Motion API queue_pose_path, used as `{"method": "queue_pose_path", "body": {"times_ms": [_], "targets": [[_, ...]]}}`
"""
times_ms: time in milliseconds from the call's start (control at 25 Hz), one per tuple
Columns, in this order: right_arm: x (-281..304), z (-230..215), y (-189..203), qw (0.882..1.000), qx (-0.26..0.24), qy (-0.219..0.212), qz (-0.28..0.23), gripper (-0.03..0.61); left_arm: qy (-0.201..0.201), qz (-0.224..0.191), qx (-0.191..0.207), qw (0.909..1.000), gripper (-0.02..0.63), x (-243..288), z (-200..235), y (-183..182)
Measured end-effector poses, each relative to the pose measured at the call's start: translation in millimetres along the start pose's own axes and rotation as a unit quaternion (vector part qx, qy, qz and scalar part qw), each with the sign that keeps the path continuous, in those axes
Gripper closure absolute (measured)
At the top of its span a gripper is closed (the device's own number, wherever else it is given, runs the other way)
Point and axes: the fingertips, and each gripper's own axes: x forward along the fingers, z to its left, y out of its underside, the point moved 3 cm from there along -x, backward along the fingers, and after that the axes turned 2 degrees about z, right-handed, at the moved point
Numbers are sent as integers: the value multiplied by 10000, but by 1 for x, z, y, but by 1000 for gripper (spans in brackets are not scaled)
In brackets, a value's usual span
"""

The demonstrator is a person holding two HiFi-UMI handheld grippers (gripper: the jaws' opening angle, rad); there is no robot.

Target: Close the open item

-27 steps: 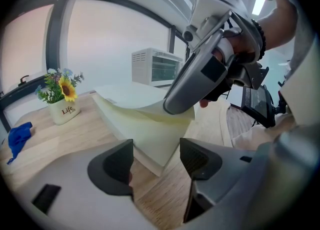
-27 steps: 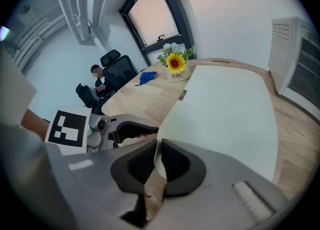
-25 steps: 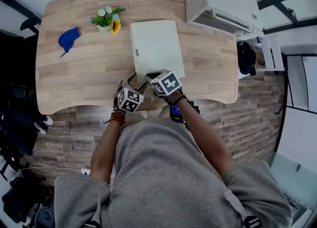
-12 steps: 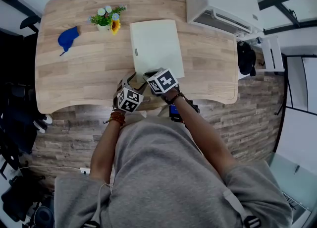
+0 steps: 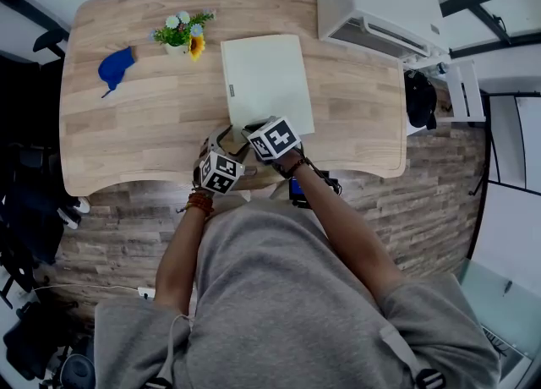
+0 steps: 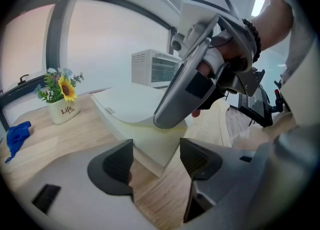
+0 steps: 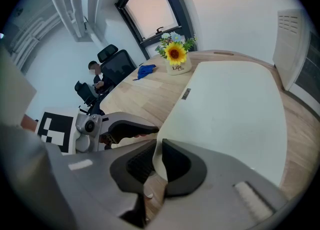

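A flat white laptop-like case [image 5: 265, 79] lies on the wooden table [image 5: 135, 125] with its lid down on the base. My right gripper [image 5: 251, 131] is at its near left corner. In the right gripper view the thin lid edge [image 7: 235, 109] runs between the pads of the right gripper [image 7: 159, 155], which touch it as the jaws are opening. My left gripper [image 5: 221, 140] hovers just left of that corner. In the left gripper view the left gripper [image 6: 156, 161] is open with nothing in it and points at the case [image 6: 131, 105].
A small pot of flowers [image 5: 184, 34] stands behind the case's left corner, with a blue cloth [image 5: 116, 66] further left. A white appliance [image 5: 380, 2] sits at the back right. The table's front edge [image 5: 169, 178] curves in just below both grippers.
My right gripper has slid a little to the left along the case's near edge. The left gripper and the case have stayed about where they were.
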Motion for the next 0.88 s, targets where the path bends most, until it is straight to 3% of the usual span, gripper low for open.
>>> {"method": "queue_pose_path", "body": {"times_ms": [320,880], "targets": [[5,2,-1,9996,-185,147,124,535,-37,-39,-9,10000,319,0,1,0],[15,23,6,9922,-788,962,-26,529,-85,14,-2,10000,319,-3,-3,2]]}}
